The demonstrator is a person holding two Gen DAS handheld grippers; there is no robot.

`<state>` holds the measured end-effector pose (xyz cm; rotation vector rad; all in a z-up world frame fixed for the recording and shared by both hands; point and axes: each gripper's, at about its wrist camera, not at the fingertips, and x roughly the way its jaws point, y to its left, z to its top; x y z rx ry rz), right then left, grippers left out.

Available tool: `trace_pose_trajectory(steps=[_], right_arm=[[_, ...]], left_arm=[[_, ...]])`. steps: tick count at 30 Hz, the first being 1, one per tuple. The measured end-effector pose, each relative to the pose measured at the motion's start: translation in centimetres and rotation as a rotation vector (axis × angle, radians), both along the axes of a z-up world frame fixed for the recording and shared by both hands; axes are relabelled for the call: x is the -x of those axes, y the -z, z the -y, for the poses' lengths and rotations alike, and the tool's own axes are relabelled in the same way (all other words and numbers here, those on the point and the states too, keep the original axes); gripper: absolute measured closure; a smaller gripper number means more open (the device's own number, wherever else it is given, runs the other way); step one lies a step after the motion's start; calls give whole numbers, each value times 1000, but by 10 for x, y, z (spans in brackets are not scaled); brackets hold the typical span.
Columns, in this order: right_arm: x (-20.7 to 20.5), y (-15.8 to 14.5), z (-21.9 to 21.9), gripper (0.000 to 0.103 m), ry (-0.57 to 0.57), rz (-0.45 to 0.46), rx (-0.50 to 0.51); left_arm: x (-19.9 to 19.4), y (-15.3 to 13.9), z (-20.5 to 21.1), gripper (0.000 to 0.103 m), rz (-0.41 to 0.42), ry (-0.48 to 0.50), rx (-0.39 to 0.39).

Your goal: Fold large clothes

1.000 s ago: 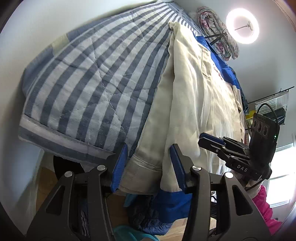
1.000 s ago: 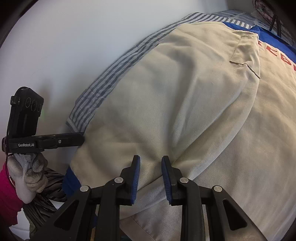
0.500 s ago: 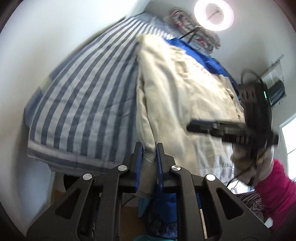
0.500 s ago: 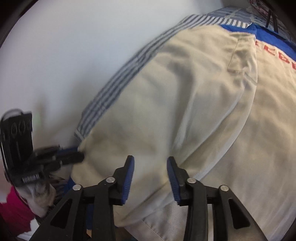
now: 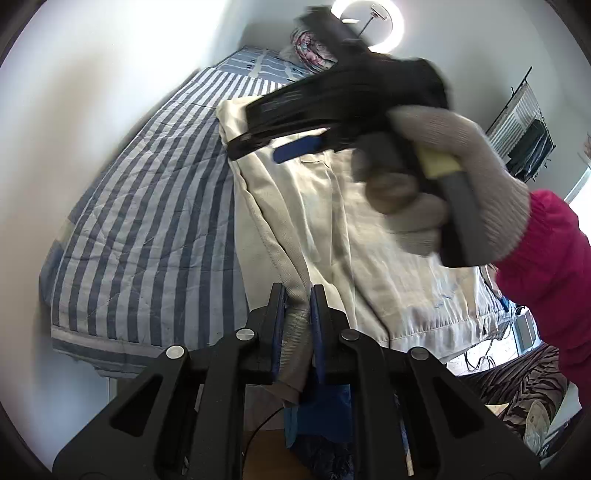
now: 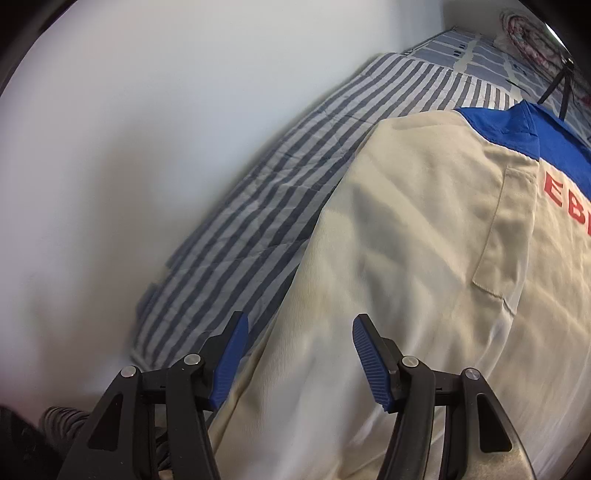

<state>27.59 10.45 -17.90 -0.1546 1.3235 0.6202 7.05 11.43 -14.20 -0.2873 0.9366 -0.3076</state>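
Note:
A large cream jacket (image 5: 317, 221) with a blue collar and red letters lies on the striped bedspread (image 5: 147, 221). My left gripper (image 5: 297, 295) is shut on the jacket's ribbed hem corner and holds it lifted off the bed. In the left wrist view the right gripper (image 5: 295, 147) crosses above the jacket, held by a gloved hand (image 5: 454, 177). In the right wrist view my right gripper (image 6: 299, 328) hovers over the jacket (image 6: 406, 258) near its left edge. Its jaws are opening, and nothing is between them.
A white wall (image 6: 129, 147) runs along the bed's left side. A floral bundle (image 5: 314, 51) and a ring light (image 5: 369, 22) stand at the bed's far end. A wire rack (image 5: 524, 122) hangs at the right. The bed's near edge drops to the floor.
My left gripper closed on the hem corner and lifted it. My right gripper let go of the cloth fold, opened wide and moved along the jacket toward the collar.

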Motion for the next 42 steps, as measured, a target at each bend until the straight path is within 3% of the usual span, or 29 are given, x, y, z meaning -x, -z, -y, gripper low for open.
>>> trace_pose_trajectory(steps=[4,8,11,20,26,30,35,39,42], right_arm=[[0,19,-12,47,-28,5,76],[2,28,-7,88,-28,14,93],[2,21,16,98,3,10,4],[7,4,130,100,211,-17,-387],[27,21,217,100,385,-23,-567],[34,46,264,100,493,-49,-553],[35,64,277,100,552,-77,-462],[41,71,273,100,544,-104,-437],[47,64,269,93,508,-109,-402]], left_arm=[[-1,-1,7,91,6,15,-17],[-3,0,20,91,0,27,-42],[-3,-5,32,91,13,50,-59],[2,-20,91,91,87,192,-171],[6,-25,130,91,113,299,-200],[7,-24,151,93,83,382,-159],[12,-23,155,93,53,437,-108],[12,-25,134,92,45,396,-73],[1,-28,108,92,39,318,-67]])
